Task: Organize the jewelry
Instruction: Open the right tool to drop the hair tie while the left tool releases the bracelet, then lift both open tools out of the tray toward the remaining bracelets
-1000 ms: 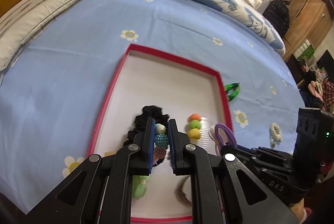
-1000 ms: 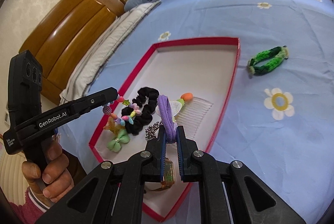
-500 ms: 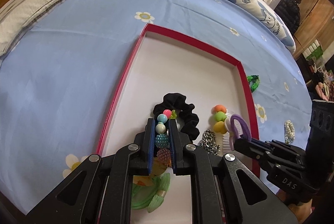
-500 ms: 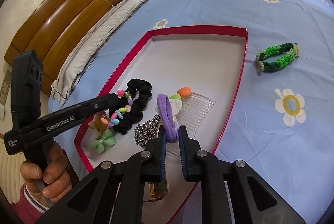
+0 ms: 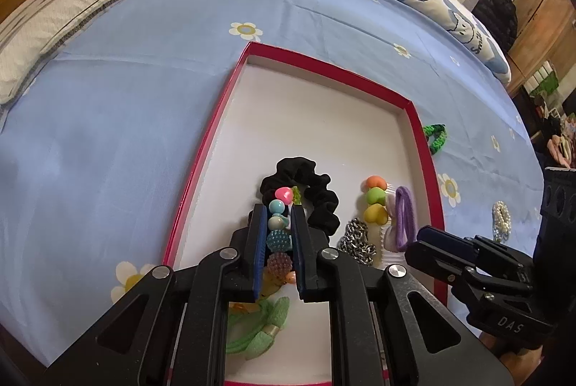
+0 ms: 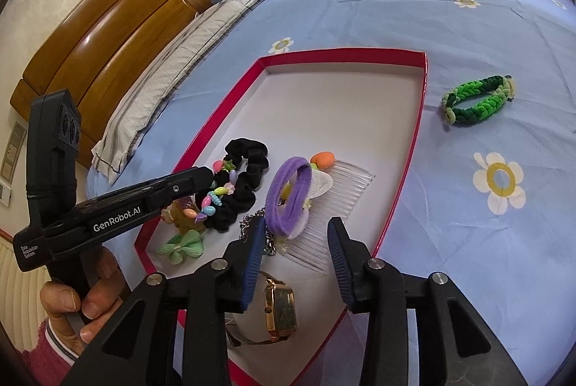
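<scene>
Left hand-held gripper is closed narrow on a beaded bracelet; pink, blue, teal and mauve beads sit in a row between the blue pads, held just above the near-left part of the red-rimmed tray. In the right wrist view the bracelet's pastel beads hang from that gripper's tip over the black scrunchie. Right hand-held gripper stands wide, nothing between its pads; the purple hair tie lies just ahead of its left pad, draped over a white hair piece on the clear comb. Tray contents: black scrunchie, comb with orange, green and yellow hearts, silver chain, purple hair tie, green bow, amber clip partly hidden behind the left gripper, gold square-faced watch at the near edge. Outside the tray, on the blue floral bedsheet: a green braided bracelet just beyond the tray's right rim, and a pearl bracelet further right, near the right gripper body. Tray rests on the bed; pillow and wooden headboard behind.
</scene>
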`<state>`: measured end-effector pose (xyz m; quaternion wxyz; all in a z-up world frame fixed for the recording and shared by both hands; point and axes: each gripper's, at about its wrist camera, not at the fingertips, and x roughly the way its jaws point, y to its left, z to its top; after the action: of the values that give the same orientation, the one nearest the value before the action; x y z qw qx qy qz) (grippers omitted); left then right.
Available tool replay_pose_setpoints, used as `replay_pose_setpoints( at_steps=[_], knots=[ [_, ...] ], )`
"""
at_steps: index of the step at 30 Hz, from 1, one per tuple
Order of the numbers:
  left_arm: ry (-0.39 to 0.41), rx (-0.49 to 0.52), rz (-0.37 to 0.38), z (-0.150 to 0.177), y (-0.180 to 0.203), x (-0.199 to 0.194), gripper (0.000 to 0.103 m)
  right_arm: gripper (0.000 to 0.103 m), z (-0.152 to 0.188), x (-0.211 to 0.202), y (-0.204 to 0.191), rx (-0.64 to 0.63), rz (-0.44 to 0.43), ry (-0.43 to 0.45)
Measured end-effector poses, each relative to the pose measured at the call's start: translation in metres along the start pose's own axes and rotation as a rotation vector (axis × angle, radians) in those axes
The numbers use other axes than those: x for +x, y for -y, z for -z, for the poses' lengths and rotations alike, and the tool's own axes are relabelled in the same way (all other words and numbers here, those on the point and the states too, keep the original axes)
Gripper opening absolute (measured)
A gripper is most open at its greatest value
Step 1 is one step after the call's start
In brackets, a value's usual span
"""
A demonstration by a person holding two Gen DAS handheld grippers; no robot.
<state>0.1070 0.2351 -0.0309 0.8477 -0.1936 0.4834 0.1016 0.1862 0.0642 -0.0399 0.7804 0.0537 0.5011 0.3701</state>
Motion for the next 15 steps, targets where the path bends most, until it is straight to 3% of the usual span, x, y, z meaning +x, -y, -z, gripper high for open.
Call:
replay_pose_setpoints(
  at_steps=[4,12,15],
  knots=[
    [0.012,-0.002,-0.002,0.000,0.001,-0.005,0.038,0.039,0.001,-0.008,-0.002,0.003,-0.007,0.016],
    [0.020,0.004,0.003,0.000,0.008,-0.016,0.038,0.039,0.009,-0.035,0.005,0.036,-0.014,0.062],
    [0.025,0.014,0.011,0.000,0.015,-0.021,0.038,0.046,0.015,-0.048,0.010,0.058,-0.012,0.087]
  ],
)
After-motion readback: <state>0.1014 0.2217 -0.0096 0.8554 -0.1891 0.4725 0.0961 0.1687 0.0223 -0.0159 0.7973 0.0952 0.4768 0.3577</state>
